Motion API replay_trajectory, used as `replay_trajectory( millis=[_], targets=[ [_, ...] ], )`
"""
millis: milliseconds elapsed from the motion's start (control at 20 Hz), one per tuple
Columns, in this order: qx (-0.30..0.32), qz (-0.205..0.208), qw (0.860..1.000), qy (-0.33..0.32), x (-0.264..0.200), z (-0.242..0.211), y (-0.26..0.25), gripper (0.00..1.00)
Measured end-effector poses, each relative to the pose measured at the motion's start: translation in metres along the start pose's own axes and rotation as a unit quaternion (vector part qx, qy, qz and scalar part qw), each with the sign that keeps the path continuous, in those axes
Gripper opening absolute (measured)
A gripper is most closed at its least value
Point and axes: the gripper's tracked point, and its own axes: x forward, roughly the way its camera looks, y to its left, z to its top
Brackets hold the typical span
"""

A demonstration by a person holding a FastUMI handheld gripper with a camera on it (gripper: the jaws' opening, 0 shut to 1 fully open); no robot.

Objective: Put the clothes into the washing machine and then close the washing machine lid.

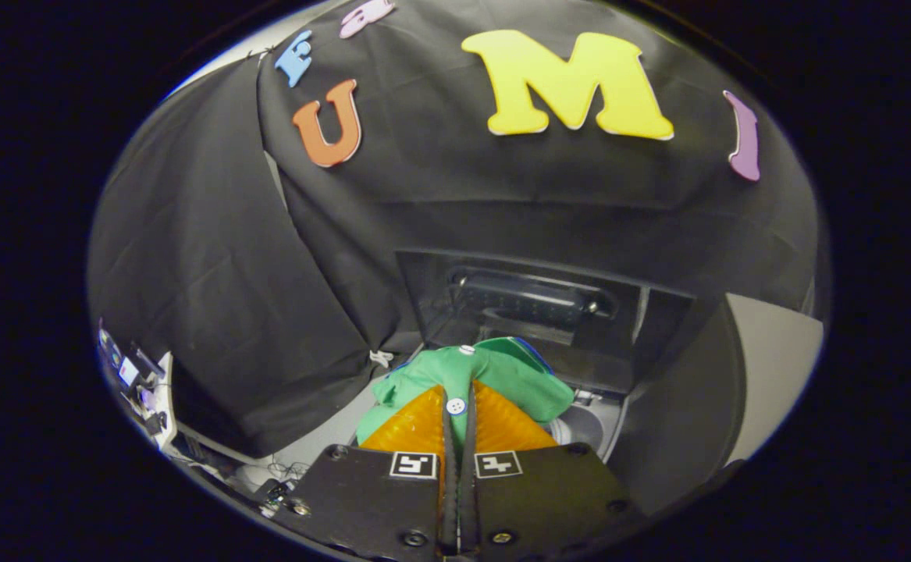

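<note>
A green garment (502, 375) with white buttons hangs bunched between my two fingers, and my gripper (460, 406) is shut on it. The cloth is pinched in the narrow gap and drapes to both sides of the fingers (416, 425). A blue edge of fabric (537, 355) shows at the garment's far side. Beyond and below the garment stands the washing machine (393, 406), its dark lid (533, 312) raised upright at the back. Part of the drum opening (584, 425) shows just right of the fingers, under the garment.
Black cloth walls close in the booth behind and to the left of the machine. A grey panel (775, 367) rises on the right. Small devices and cables (139, 382) lie on a ledge at the far left.
</note>
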Motion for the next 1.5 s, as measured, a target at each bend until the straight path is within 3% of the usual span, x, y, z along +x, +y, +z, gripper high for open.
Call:
replay_trajectory(
  millis=[400, 900, 1100, 1500],
  targets=[
    [0.034, -0.03, 0.995, 0.084, 0.078, -0.039, -0.022, 0.05],
    [0.119, -0.103, 0.979, 0.129, 0.159, -0.09, -0.061, 0.05],
    [0.194, -0.124, 0.959, 0.168, 0.18, -0.117, -0.066, 0.05],
    [0.191, -0.143, 0.952, 0.192, 0.194, -0.143, -0.066, 0.05]
  ],
)
